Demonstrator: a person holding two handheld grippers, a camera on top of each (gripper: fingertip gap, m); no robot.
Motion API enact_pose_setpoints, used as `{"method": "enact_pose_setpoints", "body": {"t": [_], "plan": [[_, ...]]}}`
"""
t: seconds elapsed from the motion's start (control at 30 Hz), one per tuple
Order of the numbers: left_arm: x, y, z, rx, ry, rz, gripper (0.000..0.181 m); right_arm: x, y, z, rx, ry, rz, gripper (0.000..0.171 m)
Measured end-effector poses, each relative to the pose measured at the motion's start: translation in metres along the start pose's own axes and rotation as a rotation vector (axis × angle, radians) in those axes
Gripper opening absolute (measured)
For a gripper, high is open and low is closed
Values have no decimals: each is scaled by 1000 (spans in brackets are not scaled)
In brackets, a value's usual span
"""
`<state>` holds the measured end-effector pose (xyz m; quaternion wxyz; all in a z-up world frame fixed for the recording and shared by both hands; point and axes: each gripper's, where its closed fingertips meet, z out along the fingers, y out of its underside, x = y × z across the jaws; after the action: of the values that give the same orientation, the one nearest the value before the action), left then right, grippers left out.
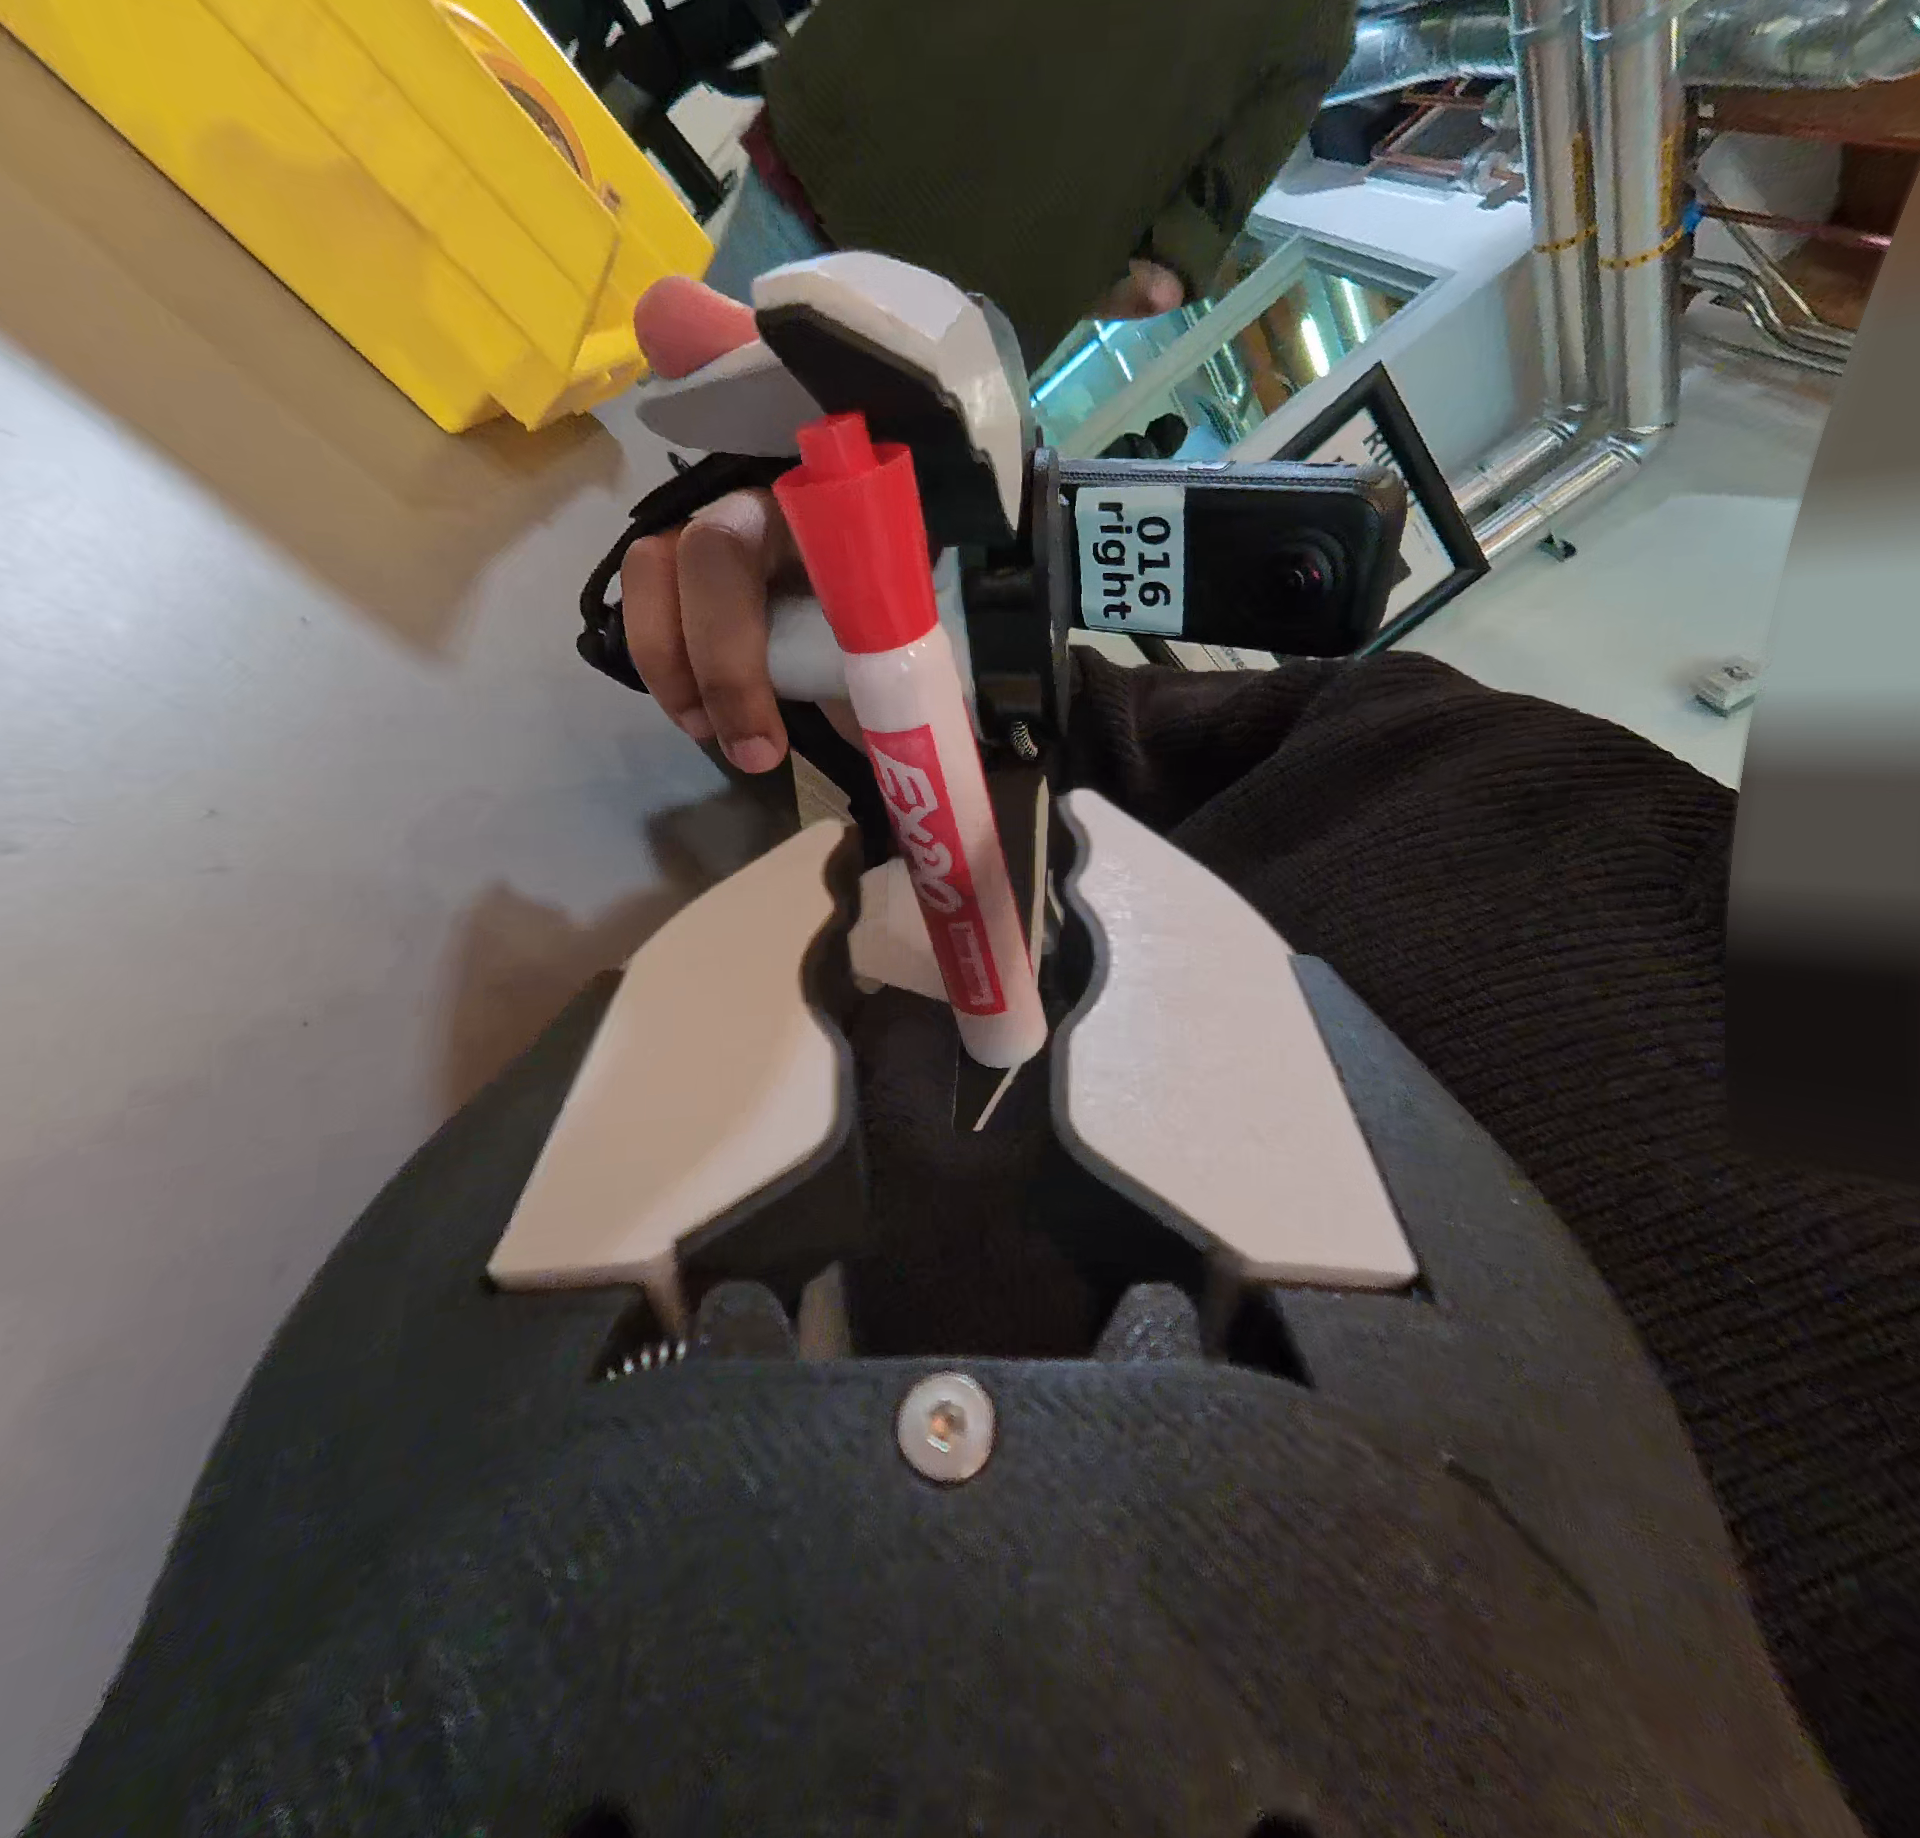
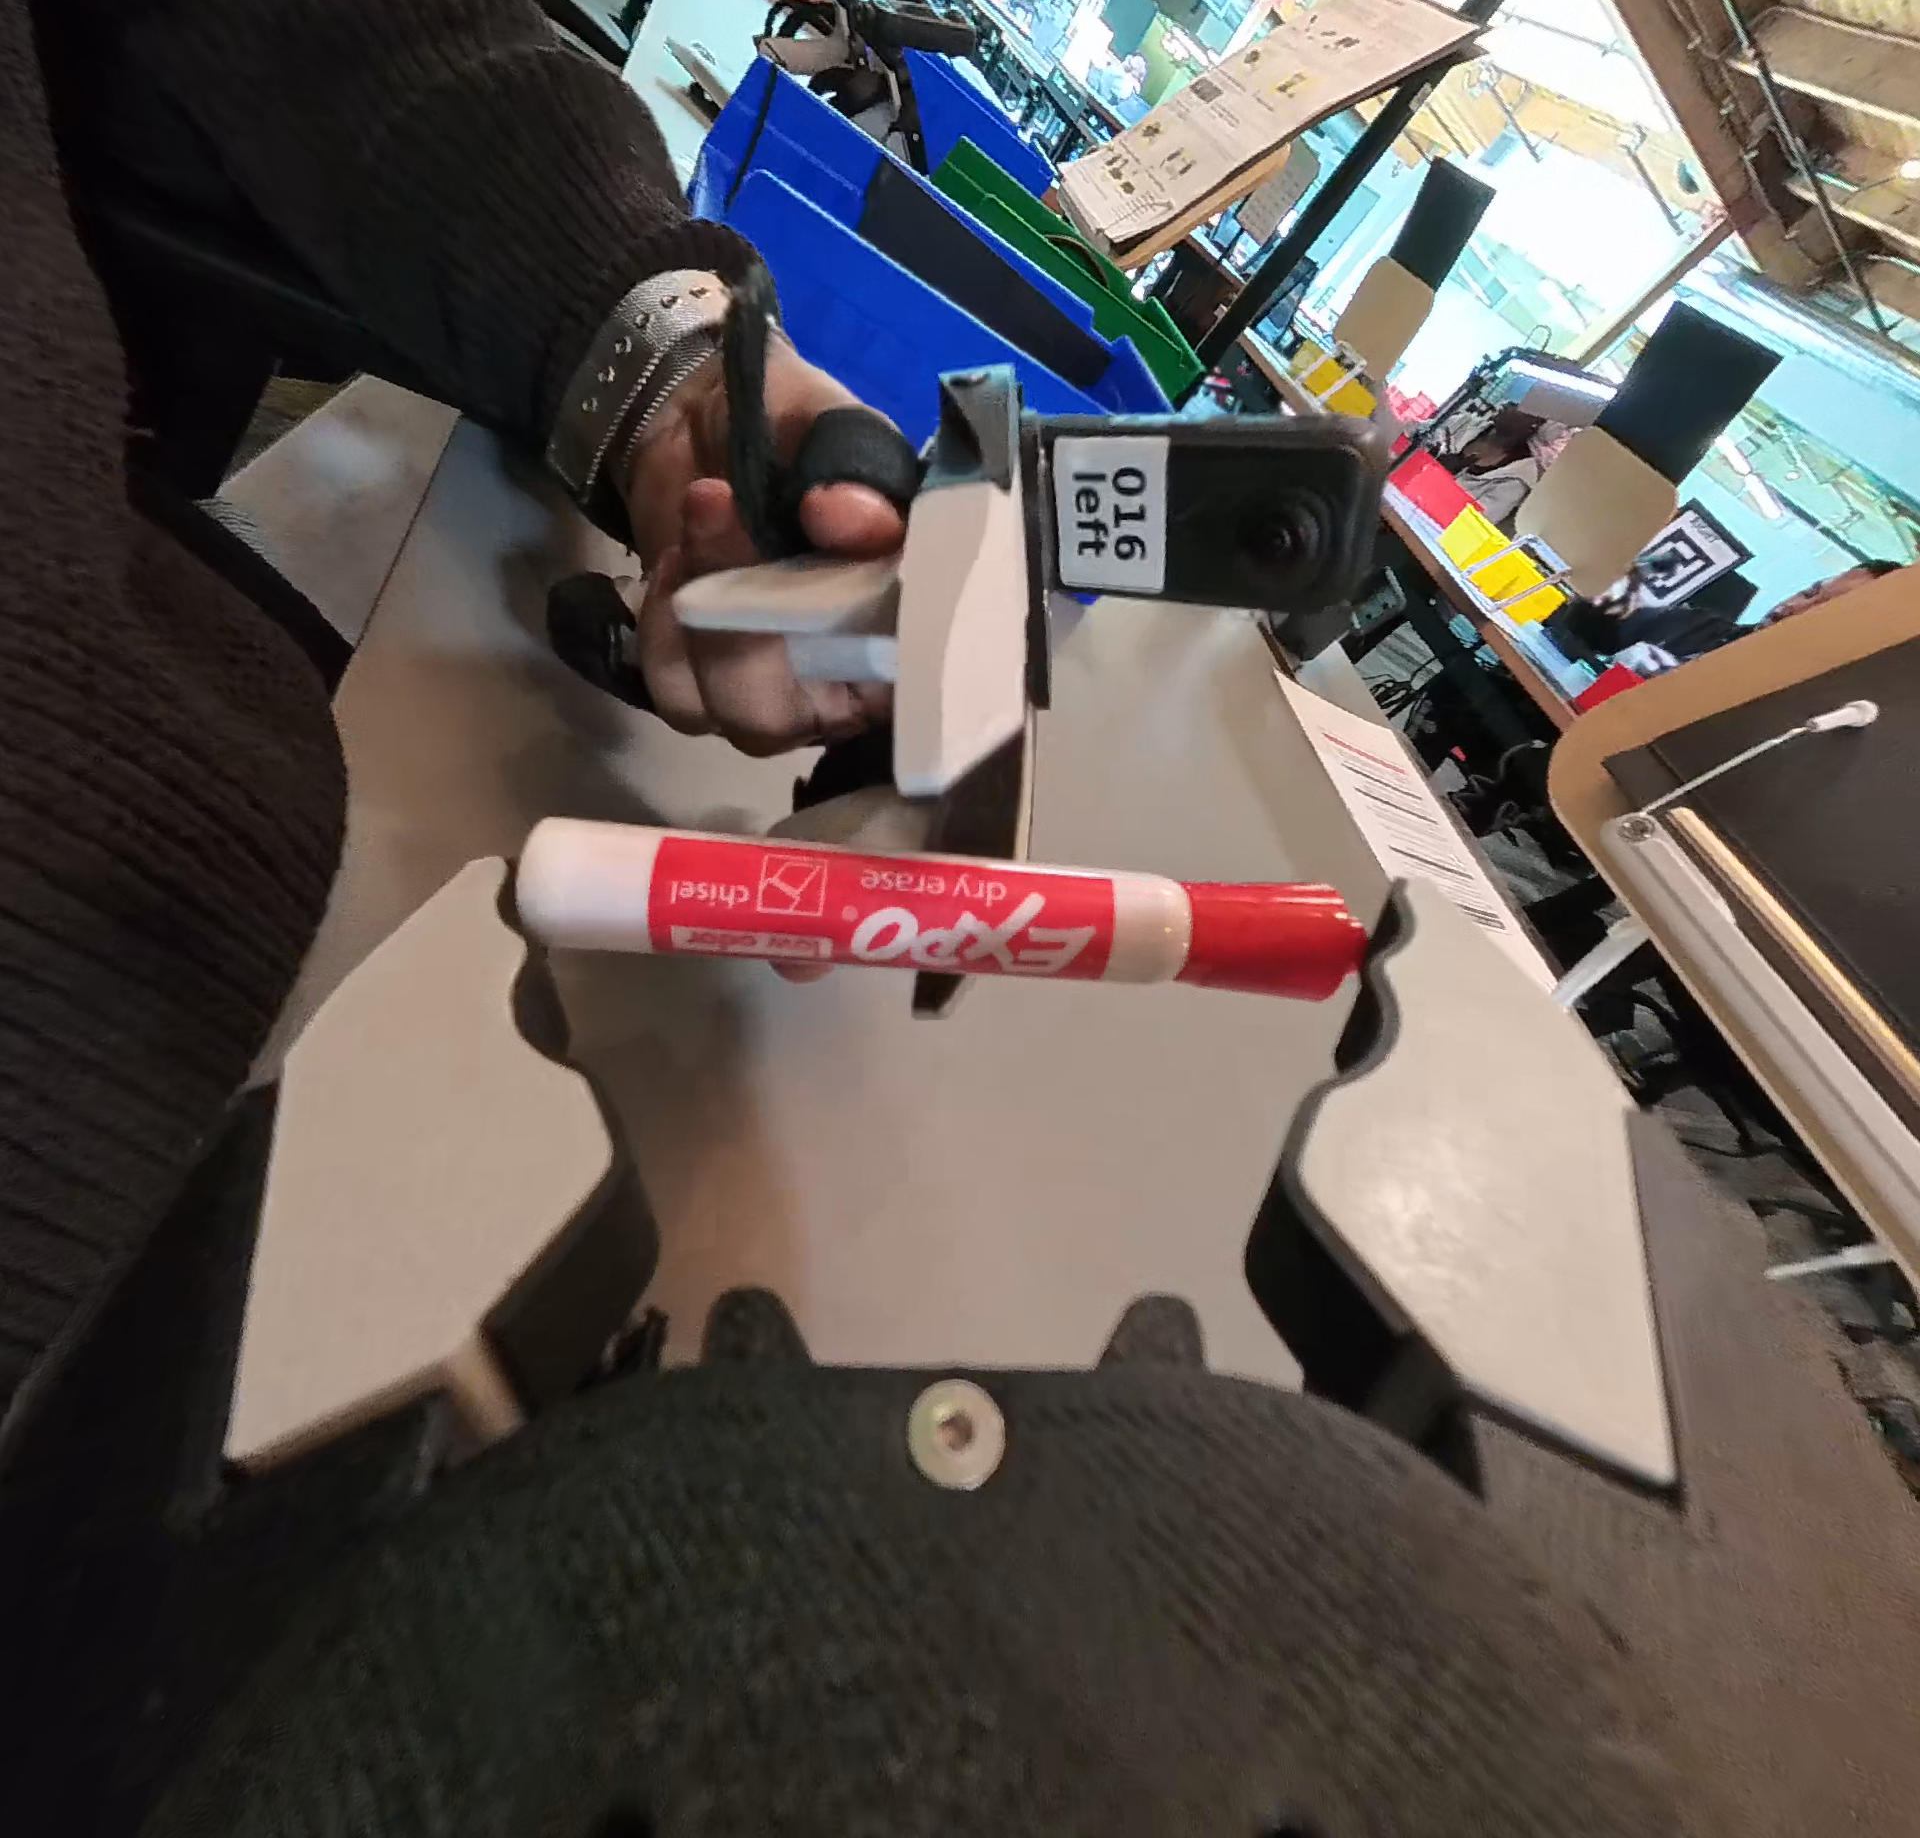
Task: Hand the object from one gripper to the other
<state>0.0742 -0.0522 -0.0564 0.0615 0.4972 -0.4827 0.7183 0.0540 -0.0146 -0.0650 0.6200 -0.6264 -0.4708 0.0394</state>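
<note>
A red-capped white marker (image 1: 935,801) is held in the air above the table. In the right wrist view the marker (image 2: 883,915) lies lengthwise between my right gripper's (image 2: 945,905) wide-set fingertips, one end against each, so the right gripper grips it by its ends. In the left wrist view, one right gripper finger (image 1: 894,334) sits on the cap end. My left gripper (image 1: 961,832) stands partly closed around the barrel, with a slim gap showing on each side. One left gripper finger (image 2: 956,645) crosses behind the marker's middle.
Yellow bins (image 1: 364,178) stand on the pale table (image 1: 208,749) at the left. Blue bins (image 2: 883,282) and a green bin (image 2: 1039,219) stand beyond the left gripper. A person in dark green (image 1: 1039,74) stands behind. A desk edge (image 2: 1714,801) is at the right. The tips of both grippers are at nearly the same place.
</note>
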Motion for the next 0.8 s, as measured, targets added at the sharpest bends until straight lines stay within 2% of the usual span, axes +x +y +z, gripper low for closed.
{"method": "enact_pose_setpoints", "body": {"t": [0.03,0.17,0.3,0.37,0.47,0.53,0.6,0.67,0.8], "plan": [[0,-2,-1,9,-7,7,46,3,0,-1,-1,9,5,147],[-7,-15,-7,72,-93,99,70,15,3,-4,3,42,68,146],[-22,-33,-21,143,-260,279,78,29,7,-8,25,61,209,146],[-41,-35,-30,108,-417,387,75,35,8,-9,49,58,314,146],[-75,-31,-45,-34,-711,630,74,41,10,-11,91,19,514,146],[-79,-34,-48,-75,-829,811,75,45,9,-12,136,-5,649,146],[-69,-38,-44,-78,-876,996,68,48,7,-12,172,-34,759,146],[-55,-41,-38,-51,-887,1156,44,46,5,-11,194,-72,847,146],[-41,-40,-31,-37,-866,1261,41,35,-2,-6,229,-194,1024,146]]}}
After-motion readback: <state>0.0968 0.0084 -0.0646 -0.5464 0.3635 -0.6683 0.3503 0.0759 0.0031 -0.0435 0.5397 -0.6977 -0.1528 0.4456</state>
